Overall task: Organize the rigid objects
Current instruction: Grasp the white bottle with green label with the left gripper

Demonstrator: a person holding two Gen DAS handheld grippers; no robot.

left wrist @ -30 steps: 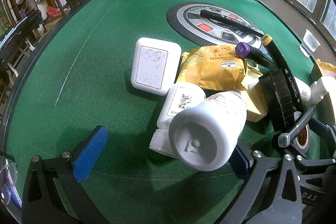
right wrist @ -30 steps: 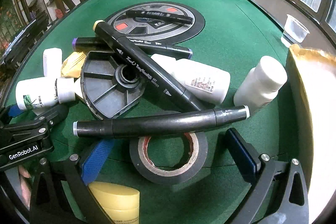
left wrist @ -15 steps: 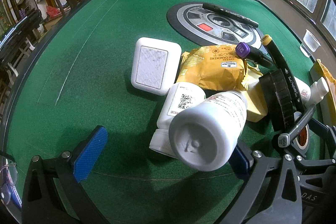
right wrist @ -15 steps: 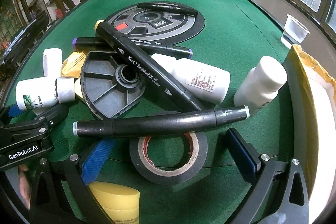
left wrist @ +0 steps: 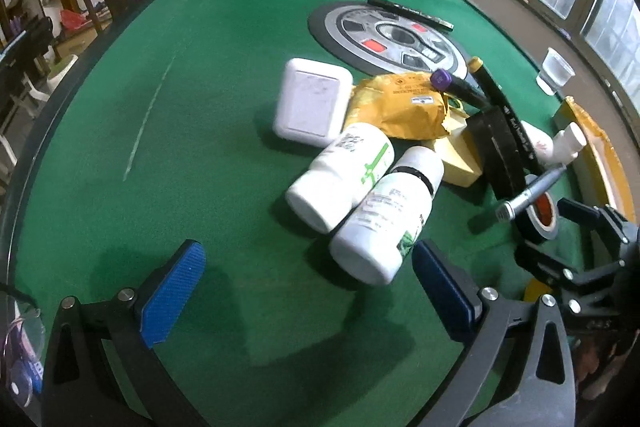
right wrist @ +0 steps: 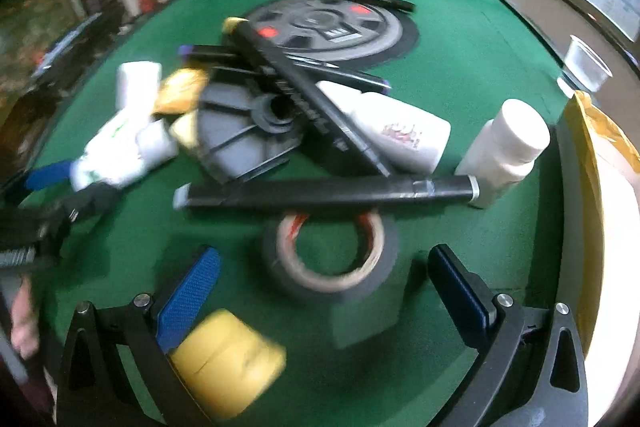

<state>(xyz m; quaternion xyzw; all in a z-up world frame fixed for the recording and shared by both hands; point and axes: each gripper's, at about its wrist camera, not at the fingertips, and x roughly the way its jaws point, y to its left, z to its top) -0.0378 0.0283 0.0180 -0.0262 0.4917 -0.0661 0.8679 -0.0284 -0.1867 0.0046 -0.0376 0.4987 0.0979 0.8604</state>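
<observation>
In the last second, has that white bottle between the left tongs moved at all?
Yes. The white bottle no longer sits raised between the left tongs; it now lies on the green table beside the second bottle, and the tongs stand open behind it.

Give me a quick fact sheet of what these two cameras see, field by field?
surface: green table
left gripper: open, empty
right gripper: open, empty
nearest left gripper: two white bottles, lying side by side
nearest right gripper: tape roll, flat on the felt
on the tape: black marker, lying across it
pile: markers, bottles, yellow packet, white case
far edge: plastic cup
</observation>
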